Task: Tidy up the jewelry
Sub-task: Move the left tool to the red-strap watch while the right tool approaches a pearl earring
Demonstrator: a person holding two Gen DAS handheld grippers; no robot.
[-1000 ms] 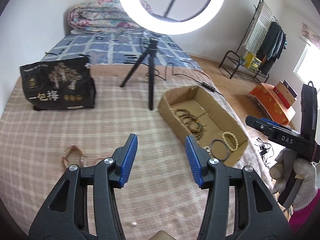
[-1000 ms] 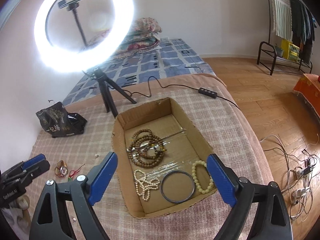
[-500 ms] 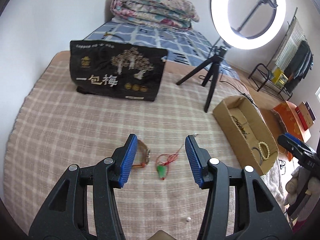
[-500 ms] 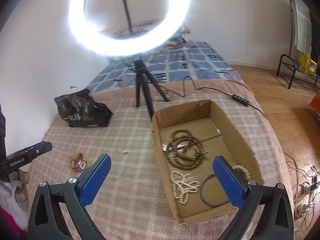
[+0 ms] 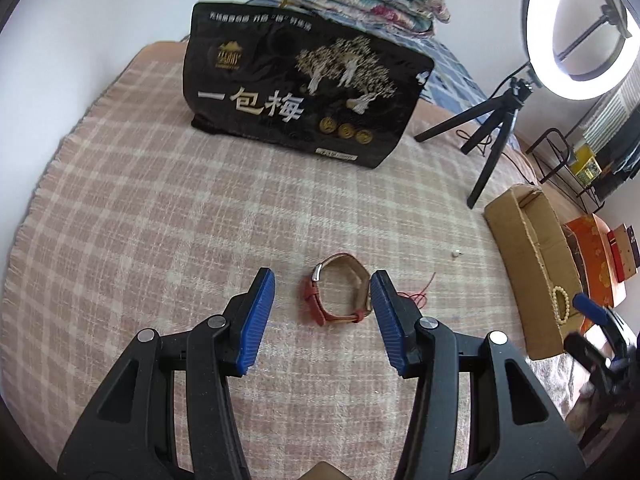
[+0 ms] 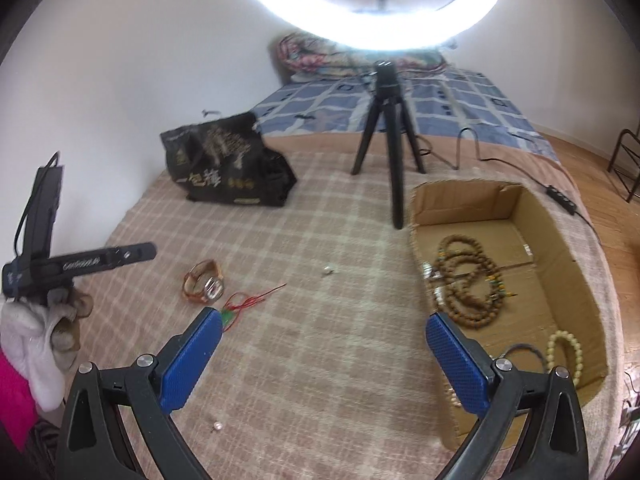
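A red-strapped watch [image 5: 336,294] lies on the plaid blanket, just ahead of my open left gripper [image 5: 322,288] and between its blue pads. It also shows in the right wrist view [image 6: 204,284]. A red-string pendant with a green bead [image 6: 240,306] lies beside it, partly behind my open, empty right gripper [image 6: 324,344]. The cardboard box [image 6: 516,208] on the right holds brown bead strands [image 6: 468,280], a cream bead bracelet [image 6: 566,354] and a dark bangle [image 6: 524,350]. The left gripper's body shows at the left of the right wrist view [image 6: 88,258].
A black snack bag [image 5: 304,92] stands at the back of the bed. A ring light on a black tripod [image 6: 386,136] stands next to the box. Small white beads [image 6: 328,270] [image 6: 217,426] lie loose on the blanket. The bed edge drops off past the box.
My left gripper has swung left from the box and closed in on the watch, which now lies between its pads. My right gripper has turned left, away from the box.
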